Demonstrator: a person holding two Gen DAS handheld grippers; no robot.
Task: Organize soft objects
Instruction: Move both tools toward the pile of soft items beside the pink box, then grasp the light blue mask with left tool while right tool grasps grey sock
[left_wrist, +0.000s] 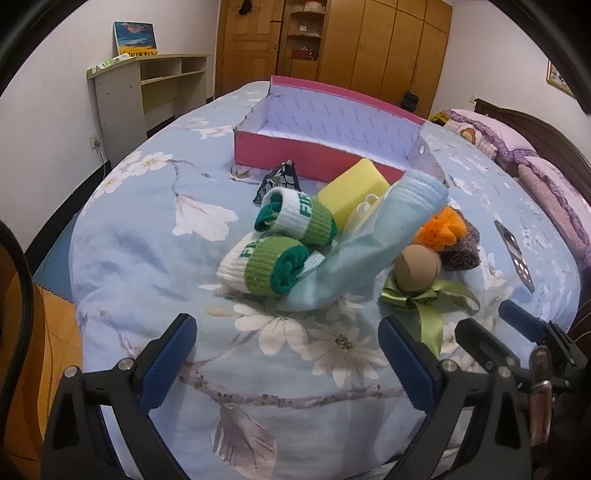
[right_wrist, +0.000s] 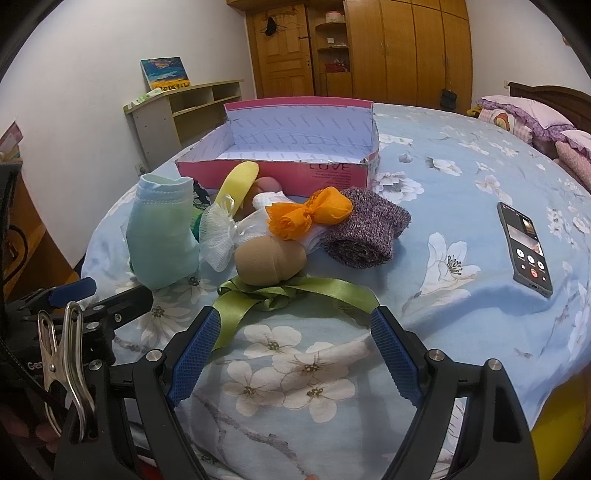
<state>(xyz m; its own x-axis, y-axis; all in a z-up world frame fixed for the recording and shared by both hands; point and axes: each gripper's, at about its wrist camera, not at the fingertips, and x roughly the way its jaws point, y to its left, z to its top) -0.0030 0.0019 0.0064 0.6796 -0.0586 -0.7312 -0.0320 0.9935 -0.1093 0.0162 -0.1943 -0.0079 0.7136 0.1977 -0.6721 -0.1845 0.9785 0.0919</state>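
Both grippers open, empty: green ribbon (right_wrist: 295, 291) just ahead of R gripper (right_wrist: 295, 354), nearer than L gripper (left_wrist: 288, 354); pink box (right_wrist: 273, 173) far behind pile.

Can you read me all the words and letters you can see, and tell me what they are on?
"FIR", cut off by the fold: on the upper rolled green and white sock.
"FIR", also cut off: on the lower rolled green and white sock.
"LOVE": on the front of the pink box; smaller lines beneath it are too blurred to read.
"Ge", cut off: on the left gripper's black body.
Phone screen: only icons, no readable text.
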